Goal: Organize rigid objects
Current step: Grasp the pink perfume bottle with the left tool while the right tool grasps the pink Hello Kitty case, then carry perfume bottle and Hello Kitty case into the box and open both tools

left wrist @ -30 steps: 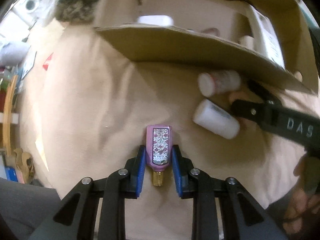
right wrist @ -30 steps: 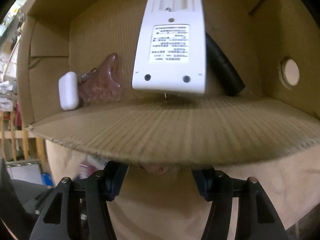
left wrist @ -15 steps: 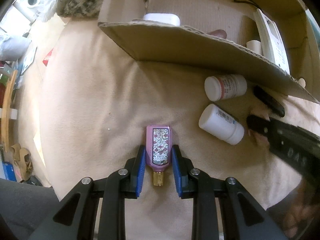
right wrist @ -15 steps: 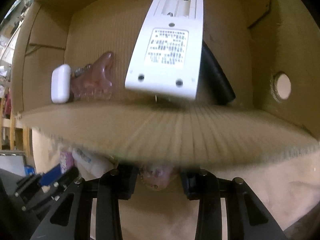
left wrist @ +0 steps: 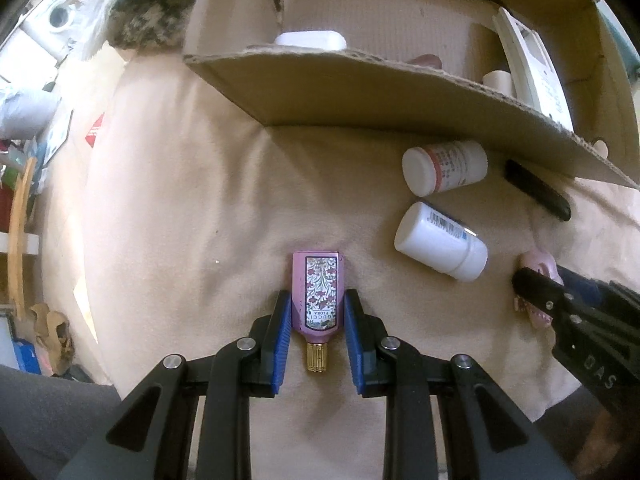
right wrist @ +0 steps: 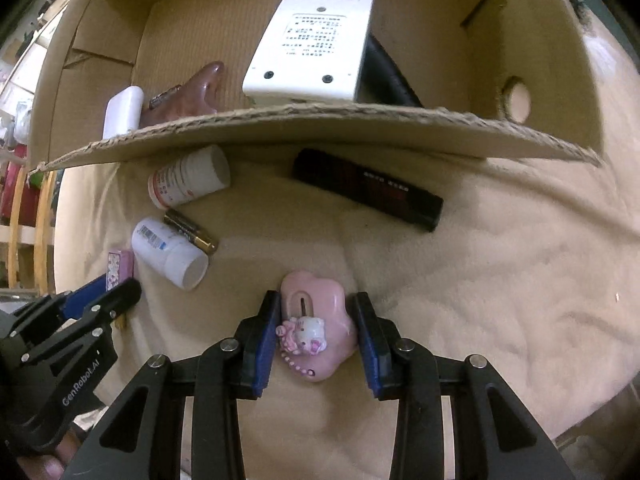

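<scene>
Left wrist view: left gripper (left wrist: 316, 316) clamped, as before, on a pink perfume bottle (left wrist: 318, 294) with floral label and gold cap, lying flat on the beige blanket (left wrist: 180, 200); two white pill bottles (left wrist: 444, 168) just beyond. Right wrist view: right gripper (right wrist: 316, 336), half-open a second ago, now pinches a pink cat-figure trinket (right wrist: 316, 324), which is drawn back clear of the cardboard box (right wrist: 320, 128). Both items appear ready for boxing beside the white remote (right wrist: 316, 36).
</scene>
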